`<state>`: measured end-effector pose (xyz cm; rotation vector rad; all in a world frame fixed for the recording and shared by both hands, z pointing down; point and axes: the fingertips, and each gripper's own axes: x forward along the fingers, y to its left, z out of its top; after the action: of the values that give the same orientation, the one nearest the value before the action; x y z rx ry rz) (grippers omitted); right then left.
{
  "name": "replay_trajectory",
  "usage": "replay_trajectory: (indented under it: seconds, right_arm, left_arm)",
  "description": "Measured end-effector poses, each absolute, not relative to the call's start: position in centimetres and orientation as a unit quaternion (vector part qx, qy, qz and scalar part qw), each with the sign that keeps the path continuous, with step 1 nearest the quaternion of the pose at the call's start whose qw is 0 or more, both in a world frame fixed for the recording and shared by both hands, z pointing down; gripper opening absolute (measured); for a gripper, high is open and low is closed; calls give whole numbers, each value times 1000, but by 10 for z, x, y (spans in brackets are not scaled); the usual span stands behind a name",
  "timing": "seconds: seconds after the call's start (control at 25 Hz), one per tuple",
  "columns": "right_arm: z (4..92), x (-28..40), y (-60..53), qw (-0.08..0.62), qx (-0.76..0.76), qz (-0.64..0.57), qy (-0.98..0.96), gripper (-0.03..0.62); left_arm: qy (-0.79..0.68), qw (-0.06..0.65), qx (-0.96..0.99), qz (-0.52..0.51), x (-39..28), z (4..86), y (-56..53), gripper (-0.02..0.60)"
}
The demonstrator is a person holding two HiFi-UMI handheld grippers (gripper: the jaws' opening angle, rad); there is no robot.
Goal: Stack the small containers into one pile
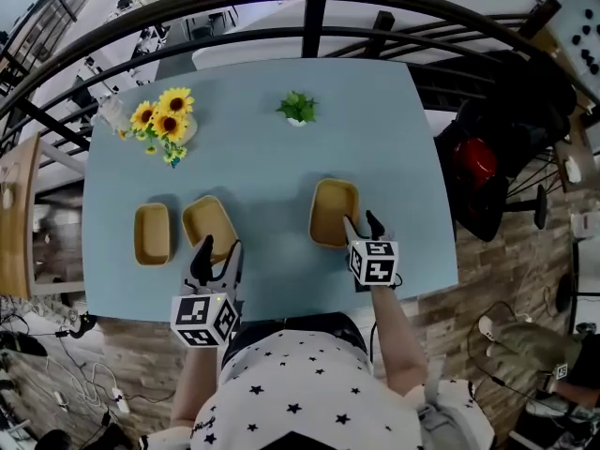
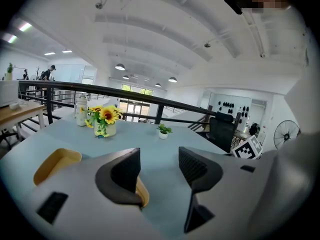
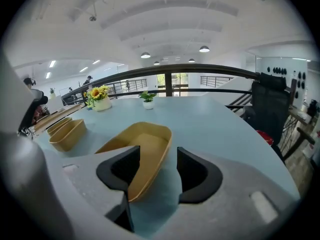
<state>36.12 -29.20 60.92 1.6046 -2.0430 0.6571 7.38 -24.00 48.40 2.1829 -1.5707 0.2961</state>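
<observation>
Your right gripper [image 3: 156, 159] is open, astride the side wall of the right container [image 3: 140, 139]; close squarely on that wall before lifting. Your left gripper [image 2: 159, 159], open too, has the middle container [image 2: 142, 194] just behind its left jaw.

the left gripper [image 1: 218, 248] and the right gripper [image 1: 361, 221] both point forward, jaws apart on each; the left sits further back.
</observation>
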Motion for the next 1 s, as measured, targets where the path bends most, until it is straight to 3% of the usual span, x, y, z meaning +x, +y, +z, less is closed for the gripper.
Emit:
replay_trajectory:
  seconds: [0.52, 0.76, 1.0]
  right_arm:
    - [632, 370, -300, 249, 575, 261, -734, 195]
    - [632, 372, -300, 252, 580, 260, -730, 90]
    - [629, 371, -299, 260, 588, 254, -723, 29]
  left_arm:
    - [-575, 211, 782, 115, 82, 484, -247, 229]
    - [-572, 211, 784, 118, 84, 485, -246, 229]
    - [-579, 209, 780, 114, 75, 482, -241, 229]
